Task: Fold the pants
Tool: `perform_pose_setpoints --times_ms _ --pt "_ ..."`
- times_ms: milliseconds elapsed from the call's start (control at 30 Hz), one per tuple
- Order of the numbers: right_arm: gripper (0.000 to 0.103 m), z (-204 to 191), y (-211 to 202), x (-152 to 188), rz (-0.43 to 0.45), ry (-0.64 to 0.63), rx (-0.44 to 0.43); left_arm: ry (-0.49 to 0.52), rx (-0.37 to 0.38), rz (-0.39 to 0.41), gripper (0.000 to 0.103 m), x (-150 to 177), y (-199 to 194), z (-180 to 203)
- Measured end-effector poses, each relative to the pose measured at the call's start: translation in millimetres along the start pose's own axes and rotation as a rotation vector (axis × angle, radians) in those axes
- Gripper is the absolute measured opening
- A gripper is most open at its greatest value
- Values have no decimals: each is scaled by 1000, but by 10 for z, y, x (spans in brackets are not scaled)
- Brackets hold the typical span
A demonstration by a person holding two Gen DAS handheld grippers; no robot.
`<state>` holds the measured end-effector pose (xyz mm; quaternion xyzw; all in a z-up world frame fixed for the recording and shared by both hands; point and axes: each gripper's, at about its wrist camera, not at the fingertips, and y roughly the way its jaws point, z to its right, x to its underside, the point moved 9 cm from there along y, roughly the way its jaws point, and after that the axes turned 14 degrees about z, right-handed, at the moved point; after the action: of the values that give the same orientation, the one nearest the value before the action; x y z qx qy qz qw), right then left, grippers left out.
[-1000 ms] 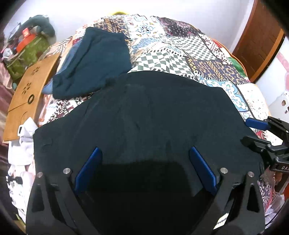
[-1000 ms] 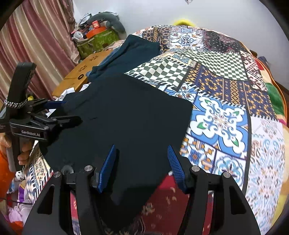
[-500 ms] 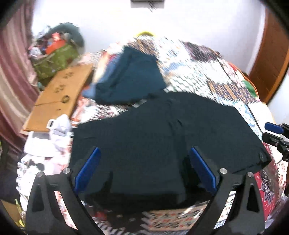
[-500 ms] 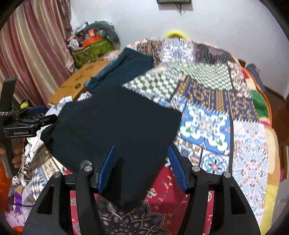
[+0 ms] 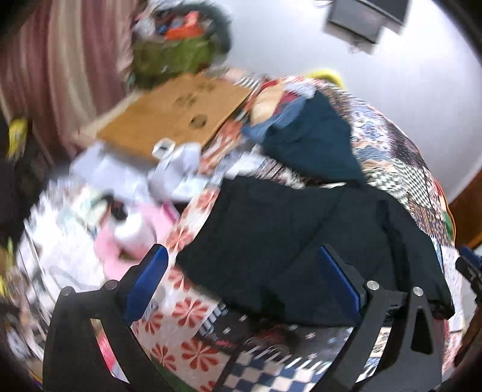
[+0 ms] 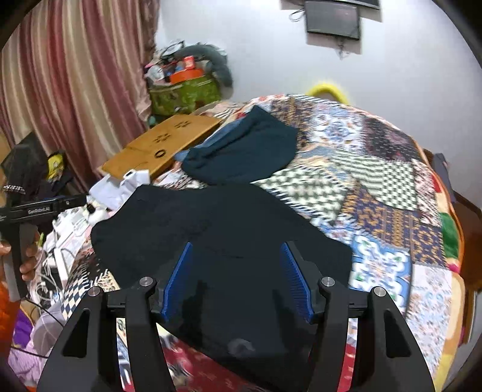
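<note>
Pants [image 6: 229, 241] lie folded on my quilt [image 6: 376, 193]; both my grippers [image 5: 241, 283] [image 6: 238, 280] hover over them, jaws apart, holding nothing.

Before you, a patchwork quilt [image 6: 388, 187] covers the bed, a teal garment [image 6: 244, 153] lying folded near its far edge. To your left, a wooden board [image 6: 168, 141] rests beside striped curtains [image 6: 75, 75]; a dark screen [image 6: 333, 18] hangs on the white wall.

The left gripper [image 5: 241, 283] hangs with jaws wide apart above the bedspread [image 5: 192, 304]; dark pants [image 5: 301, 241] lie flat beyond; a wooden board [image 5: 168, 120] sits further left.
</note>
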<state>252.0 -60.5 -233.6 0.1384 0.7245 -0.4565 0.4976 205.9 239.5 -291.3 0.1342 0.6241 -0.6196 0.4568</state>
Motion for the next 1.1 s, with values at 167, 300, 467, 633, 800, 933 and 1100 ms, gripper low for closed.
perform_pose_setpoints --times_ms 167,300,467,633,800,933,1100 --pt "57 -140 239 137 -50 -20 -4 -178 68 -158 100 433 212 -264" --pt "57 -176 384 328 -133 -45 -2 -287 177 -287 100 696 400 -220" --pt "57 -170 383 376 -158 -18 -25 -367 260 -356 100 775 559 -124" --pt "57 -183 398 403 -169 7 -36 -387 342 -406 100 801 750 -44" --pt "57 -186 409 402 -169 22 -38 -298 334 -411 100 781 907 49" --pt "57 -181 408 399 -168 28 -38 -273 303 -361 75 686 973 78" --pt "57 -160 370 378 -159 41 -41 -250 243 -277 24 502 979 53"
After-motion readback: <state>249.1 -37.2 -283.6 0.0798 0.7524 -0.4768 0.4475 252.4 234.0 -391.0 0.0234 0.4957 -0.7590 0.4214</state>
